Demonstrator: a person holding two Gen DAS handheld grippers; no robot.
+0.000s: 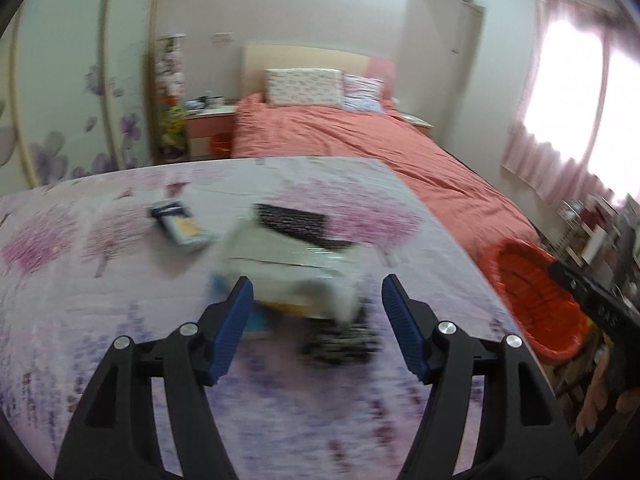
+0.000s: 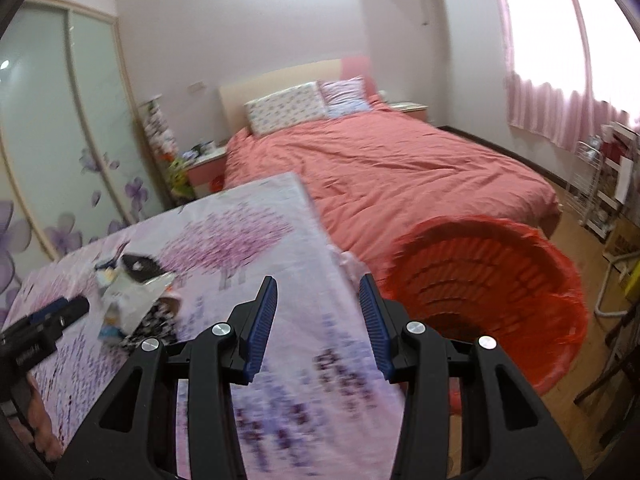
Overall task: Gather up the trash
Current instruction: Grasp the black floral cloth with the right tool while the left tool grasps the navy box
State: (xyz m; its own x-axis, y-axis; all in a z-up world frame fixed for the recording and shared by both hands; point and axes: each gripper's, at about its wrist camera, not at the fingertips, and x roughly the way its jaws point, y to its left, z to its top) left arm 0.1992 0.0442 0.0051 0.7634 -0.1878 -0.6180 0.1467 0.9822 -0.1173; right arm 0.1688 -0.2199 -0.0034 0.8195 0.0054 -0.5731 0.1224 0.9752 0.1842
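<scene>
**Both tongs empty over the bench, trash still lying on it**

Left wrist view
- Left tongs (image 1: 317, 300) point forward and down over the bench (image 1: 100, 280), which wears a pink and lilac flowered cloth.
- Blue pads stand well apart; nothing pressed between them. Open.
- Just past the tips lies a heap of wrappers (image 1: 296, 268): white, black-patterned, a bit of yellow. Badly blurred, so single pieces cannot be told apart. The left pad's tip overlaps the heap's edge in the picture; contact cannot be told.
- A small dark-and-yellow packet (image 1: 180, 226) lies apart from the heap, further back and to the left.
- Red bin (image 1: 532, 300) stands off the bench's right edge, mouth tilted toward the camera.
- At far right, the right tongs' black body crosses in front of the bin, with fingers of a hand (image 1: 596, 400) below it.
- Beyond the bench: bed (image 1: 360, 140) with a coral cover.

Right wrist view
- Right tongs (image 2: 318, 300) point forward and down at the bench's right edge, the bin just to their right.
- Pads part-way open with only cloth showing between them; they hold nothing.
- Wrappers lie well left of these tongs, toward the bench's middle.
- Left tongs reach in from the left edge, tip near the heap.
</scene>
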